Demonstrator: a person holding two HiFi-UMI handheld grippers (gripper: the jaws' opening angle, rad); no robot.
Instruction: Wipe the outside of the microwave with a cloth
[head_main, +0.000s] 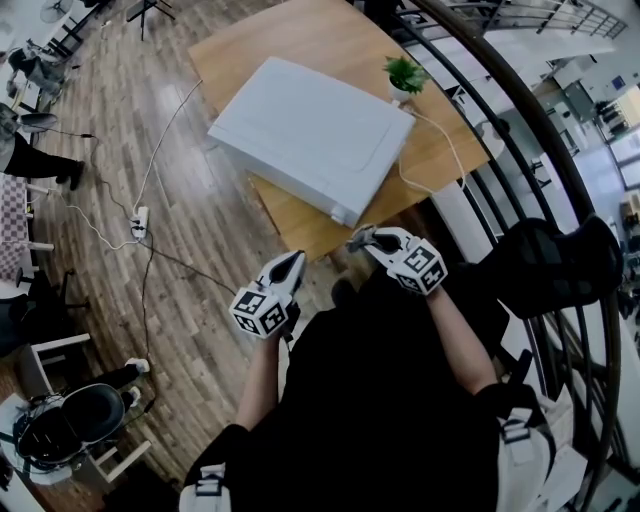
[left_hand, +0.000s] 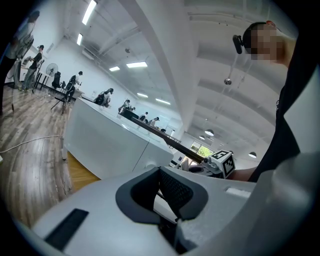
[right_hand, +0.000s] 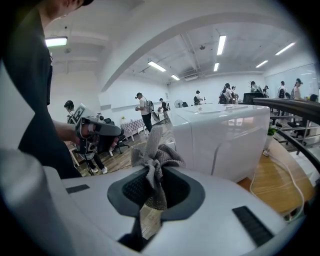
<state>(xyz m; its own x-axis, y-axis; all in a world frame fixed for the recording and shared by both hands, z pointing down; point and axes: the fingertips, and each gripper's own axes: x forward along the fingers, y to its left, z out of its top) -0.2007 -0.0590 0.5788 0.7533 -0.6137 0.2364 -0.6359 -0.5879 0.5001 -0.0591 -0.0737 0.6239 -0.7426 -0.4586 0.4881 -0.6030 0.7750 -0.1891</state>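
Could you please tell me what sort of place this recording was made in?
Probably a large open-plan office or lab hall: ceiling strip lights, many people in the background, a power strip and cables on the wood floor, and a microwave on a wooden table.

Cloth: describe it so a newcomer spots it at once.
Find the white microwave on the wooden table. In front of it, the right gripper pinches the cloth in its claw: crumpled grey knit, the only soft thing among hard white plastic.
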